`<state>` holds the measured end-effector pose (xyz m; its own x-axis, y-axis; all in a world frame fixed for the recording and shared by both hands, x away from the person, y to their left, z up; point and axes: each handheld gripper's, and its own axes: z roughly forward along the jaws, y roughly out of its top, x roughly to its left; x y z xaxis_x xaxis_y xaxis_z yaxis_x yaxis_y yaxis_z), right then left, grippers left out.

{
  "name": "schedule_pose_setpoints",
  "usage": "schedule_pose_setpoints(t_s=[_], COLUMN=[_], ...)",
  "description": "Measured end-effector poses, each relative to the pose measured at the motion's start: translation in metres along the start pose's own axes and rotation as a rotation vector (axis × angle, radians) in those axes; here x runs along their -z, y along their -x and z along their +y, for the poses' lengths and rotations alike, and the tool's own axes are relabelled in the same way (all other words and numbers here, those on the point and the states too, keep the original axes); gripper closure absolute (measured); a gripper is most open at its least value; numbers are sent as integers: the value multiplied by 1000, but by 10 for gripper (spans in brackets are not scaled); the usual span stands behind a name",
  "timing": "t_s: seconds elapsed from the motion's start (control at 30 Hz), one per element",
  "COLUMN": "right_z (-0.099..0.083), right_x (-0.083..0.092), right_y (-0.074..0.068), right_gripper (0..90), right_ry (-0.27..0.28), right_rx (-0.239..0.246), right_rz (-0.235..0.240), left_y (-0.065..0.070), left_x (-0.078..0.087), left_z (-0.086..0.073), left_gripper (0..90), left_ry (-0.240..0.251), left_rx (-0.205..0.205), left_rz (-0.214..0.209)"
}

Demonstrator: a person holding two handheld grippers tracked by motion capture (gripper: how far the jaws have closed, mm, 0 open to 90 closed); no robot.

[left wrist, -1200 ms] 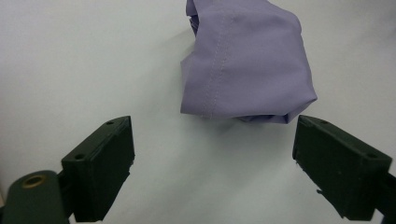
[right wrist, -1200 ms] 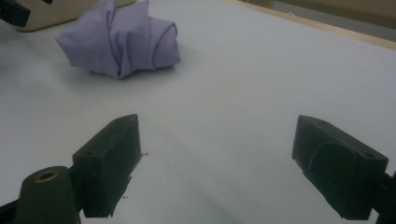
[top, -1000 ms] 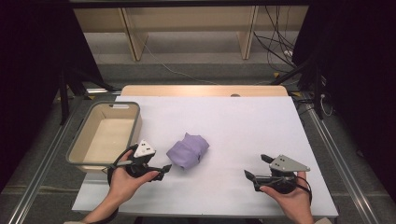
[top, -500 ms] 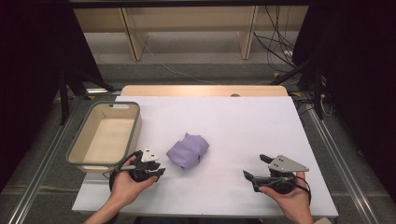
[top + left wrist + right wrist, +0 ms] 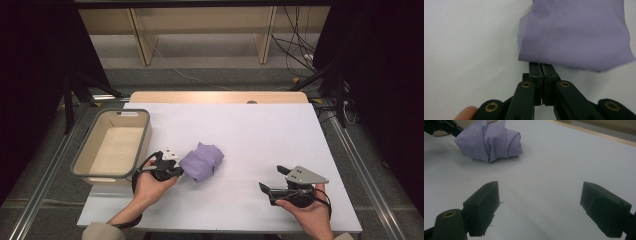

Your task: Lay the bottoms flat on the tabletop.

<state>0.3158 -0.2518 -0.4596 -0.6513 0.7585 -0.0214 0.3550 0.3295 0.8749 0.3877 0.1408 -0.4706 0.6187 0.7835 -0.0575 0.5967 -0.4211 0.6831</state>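
A crumpled purple cloth (image 5: 201,161) lies on the white table (image 5: 270,130), left of centre. My left gripper (image 5: 179,171) sits at the cloth's left edge. Its jaws have just been closing and now stand together. In the left gripper view the gripper (image 5: 541,65) pinches the hem of the cloth (image 5: 574,32), which drapes over the tips. My right gripper (image 5: 270,177) rests near the front right of the table, open, with nothing in it. In the right gripper view the gripper (image 5: 541,202) has bare table between its jaws, and the cloth (image 5: 489,142) lies far off at the upper left.
A beige bin (image 5: 145,140) with a grey rim stands at the table's left edge, just behind my left hand, and holds nothing. Wooden shelf legs and cables stand on the floor beyond the table's far edge.
My left gripper has moved right, up to the cloth's edge, and its jaws have closed from wide apart. The right gripper and the cloth have stayed put.
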Motion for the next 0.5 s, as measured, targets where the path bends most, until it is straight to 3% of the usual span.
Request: schedule_pose_setpoints(t_s=[0.17,0.5], right_z=[-1,0], right_x=[1,0], right_y=[1,0], right_gripper=[164,163], right_ry=[1,0], right_rx=[0,0], right_rz=[0,0], left_y=[1,13], left_x=[-1,0], left_z=[11,22], left_gripper=[892,893], left_ry=[81,134], left_rx=[29,11], left_rz=[-11,-25])
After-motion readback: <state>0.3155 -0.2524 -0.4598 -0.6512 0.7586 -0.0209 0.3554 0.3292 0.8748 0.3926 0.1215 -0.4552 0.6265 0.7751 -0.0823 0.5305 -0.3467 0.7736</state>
